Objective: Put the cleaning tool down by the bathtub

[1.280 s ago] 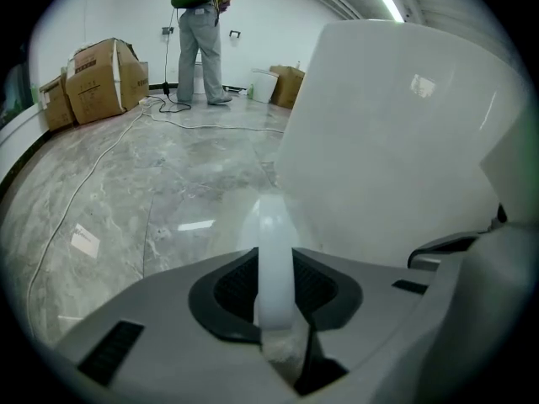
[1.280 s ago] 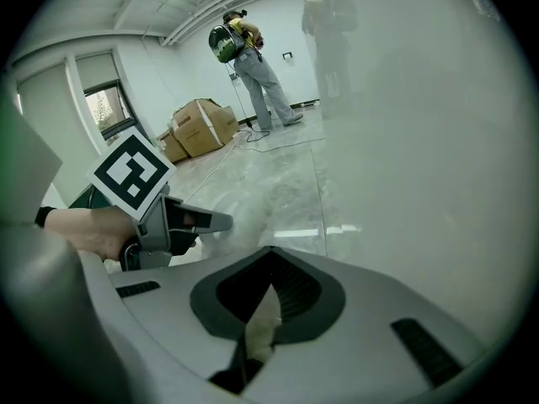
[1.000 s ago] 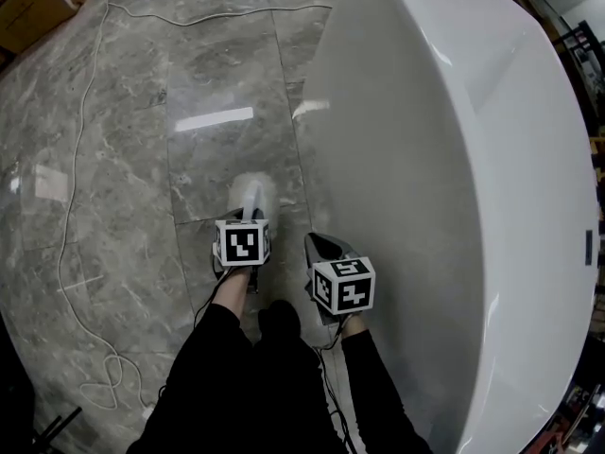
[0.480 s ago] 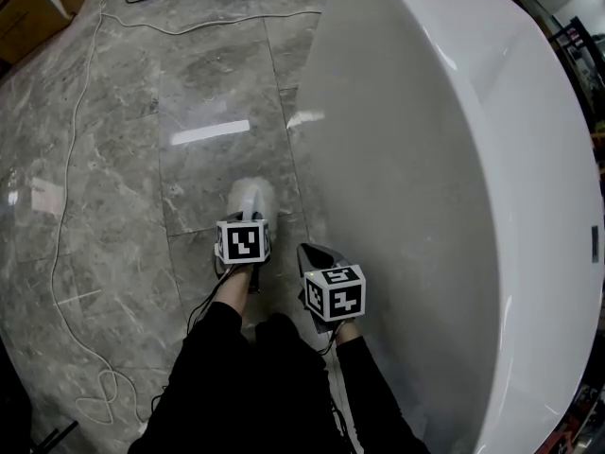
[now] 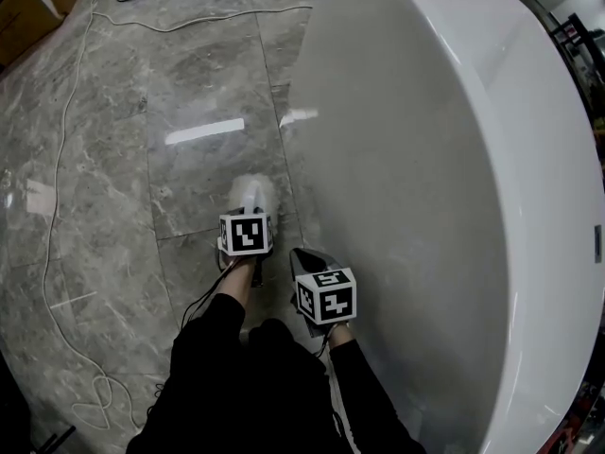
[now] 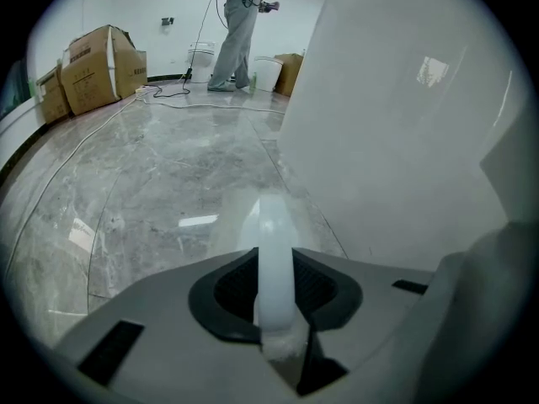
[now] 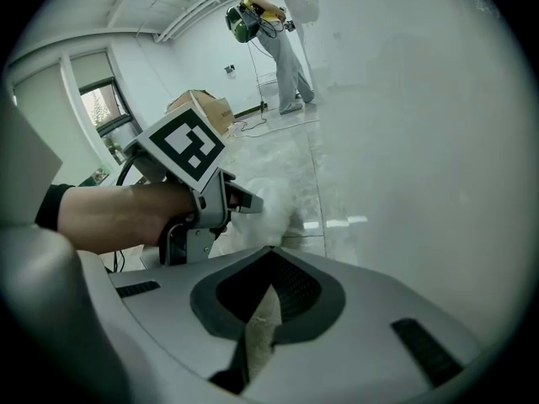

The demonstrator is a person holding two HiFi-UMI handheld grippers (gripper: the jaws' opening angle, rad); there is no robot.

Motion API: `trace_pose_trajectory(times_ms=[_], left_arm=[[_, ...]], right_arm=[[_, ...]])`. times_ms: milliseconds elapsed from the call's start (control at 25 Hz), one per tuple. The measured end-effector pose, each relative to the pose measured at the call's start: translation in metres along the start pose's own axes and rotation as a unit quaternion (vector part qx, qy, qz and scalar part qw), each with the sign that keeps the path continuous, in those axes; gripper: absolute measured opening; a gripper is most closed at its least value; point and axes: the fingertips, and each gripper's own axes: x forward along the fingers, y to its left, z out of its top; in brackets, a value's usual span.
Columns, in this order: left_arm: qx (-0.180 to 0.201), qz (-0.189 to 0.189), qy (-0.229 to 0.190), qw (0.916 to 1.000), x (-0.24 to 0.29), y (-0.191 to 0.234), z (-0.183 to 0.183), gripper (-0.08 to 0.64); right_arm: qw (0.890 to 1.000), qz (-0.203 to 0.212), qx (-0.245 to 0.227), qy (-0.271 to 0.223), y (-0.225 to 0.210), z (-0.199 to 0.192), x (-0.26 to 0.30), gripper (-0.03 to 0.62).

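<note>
The cleaning tool (image 5: 253,193) is a white, fuzzy-headed thing on a pale handle. It hangs just over the grey marble floor beside the white bathtub (image 5: 425,159). My left gripper (image 5: 253,213) is shut on its handle. In the left gripper view the handle (image 6: 273,242) runs straight out between the jaws, with the tub wall (image 6: 396,124) to the right. My right gripper (image 5: 303,257) hovers close to the tub's side, jaws together with nothing in them. From the right gripper view (image 7: 268,278) I see the left gripper (image 7: 240,200) and the tool's fluffy head (image 7: 271,194).
A white cable (image 5: 57,216) snakes over the floor at left. Cardboard boxes (image 6: 101,66) stand by the far wall, and a person (image 6: 236,23) stands there too. The marble floor (image 5: 198,83) stretches ahead, left of the tub.
The head view has drifted a little. Both grippers stay side by side by the tub, the right one edging slightly left. The tool remains in the left gripper.
</note>
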Motion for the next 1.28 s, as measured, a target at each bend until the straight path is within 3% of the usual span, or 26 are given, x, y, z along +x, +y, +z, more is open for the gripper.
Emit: trace_pose_trajectory(times_ms=[880, 1280], left_arm=[[0.003, 0.027, 0.008, 0.9996, 0.039, -0.001, 0.000, 0.095], [-0.013, 0.010, 0.002, 0.9999, 0.036, -0.002, -0.001, 0.118]], right_arm=[[1.000, -0.010, 0.016, 0.022, -0.010, -0.020, 0.013, 0.001], [1.000, -0.013, 0.012, 0.026, -0.007, -0.021, 0.014, 0.001]])
